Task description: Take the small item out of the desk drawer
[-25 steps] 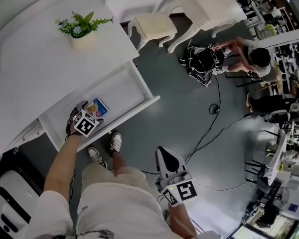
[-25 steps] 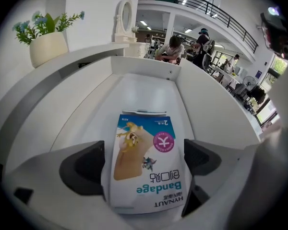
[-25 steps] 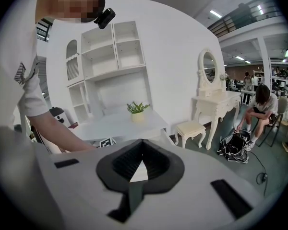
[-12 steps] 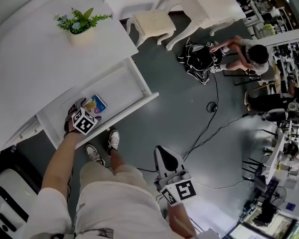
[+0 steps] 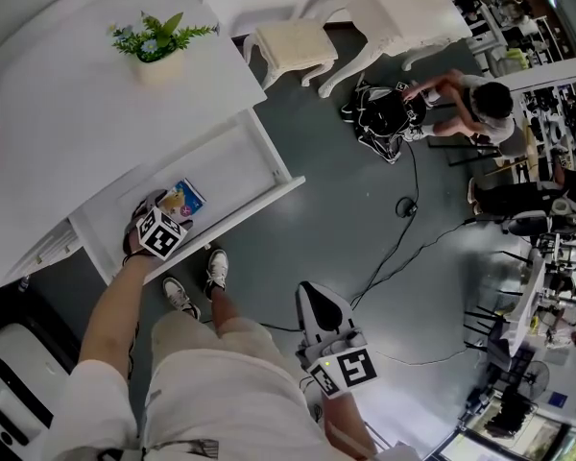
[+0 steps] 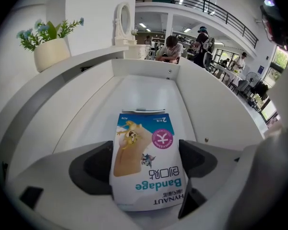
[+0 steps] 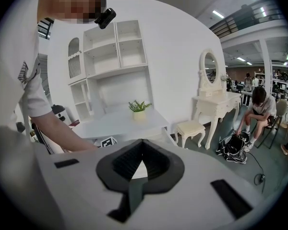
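As the right gripper hangs closed, the left gripper has just closed on a flat, glossy packet.

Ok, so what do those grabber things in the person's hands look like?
The left gripper and the right gripper both have chunky whitish bodies, with black ribbed pads lining the jaws. Each carries a white cube printed with black square markers. The person wears a white short sleeve.
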`<action>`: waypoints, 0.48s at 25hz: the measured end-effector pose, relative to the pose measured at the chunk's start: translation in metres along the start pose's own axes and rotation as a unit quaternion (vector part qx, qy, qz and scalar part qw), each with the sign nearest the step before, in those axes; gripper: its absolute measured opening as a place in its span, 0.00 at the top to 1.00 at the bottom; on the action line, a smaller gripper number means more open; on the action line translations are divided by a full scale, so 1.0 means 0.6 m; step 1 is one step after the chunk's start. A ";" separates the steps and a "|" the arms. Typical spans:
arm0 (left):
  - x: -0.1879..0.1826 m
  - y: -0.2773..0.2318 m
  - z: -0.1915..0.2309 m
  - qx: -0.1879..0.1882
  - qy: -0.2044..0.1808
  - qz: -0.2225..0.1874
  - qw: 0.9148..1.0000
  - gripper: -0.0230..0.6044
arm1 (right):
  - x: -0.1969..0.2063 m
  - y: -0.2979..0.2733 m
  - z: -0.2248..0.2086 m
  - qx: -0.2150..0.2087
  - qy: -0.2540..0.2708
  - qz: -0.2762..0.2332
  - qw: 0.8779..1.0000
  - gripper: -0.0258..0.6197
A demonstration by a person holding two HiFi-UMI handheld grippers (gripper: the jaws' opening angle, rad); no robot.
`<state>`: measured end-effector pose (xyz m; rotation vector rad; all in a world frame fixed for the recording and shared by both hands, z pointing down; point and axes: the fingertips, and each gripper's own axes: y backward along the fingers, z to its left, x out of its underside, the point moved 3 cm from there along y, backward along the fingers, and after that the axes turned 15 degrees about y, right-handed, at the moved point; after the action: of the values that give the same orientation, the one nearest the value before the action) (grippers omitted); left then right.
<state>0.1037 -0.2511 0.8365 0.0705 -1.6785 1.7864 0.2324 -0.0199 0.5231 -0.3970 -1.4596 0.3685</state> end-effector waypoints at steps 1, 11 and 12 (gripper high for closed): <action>0.002 0.002 -0.001 0.000 0.001 0.004 1.000 0.27 | 0.000 0.002 0.001 0.000 0.000 0.000 1.000 0.95; 0.016 0.025 0.020 -0.012 0.028 0.013 0.999 0.27 | 0.006 0.013 0.014 0.000 -0.003 -0.008 1.000 0.95; 0.017 0.029 0.023 -0.014 0.033 0.010 0.999 0.27 | 0.006 0.012 0.017 -0.002 -0.003 -0.010 1.000 0.95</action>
<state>0.0817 -0.2583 0.8287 -0.0174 -1.6607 1.7604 0.2224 -0.0118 0.5234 -0.3841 -1.4684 0.3518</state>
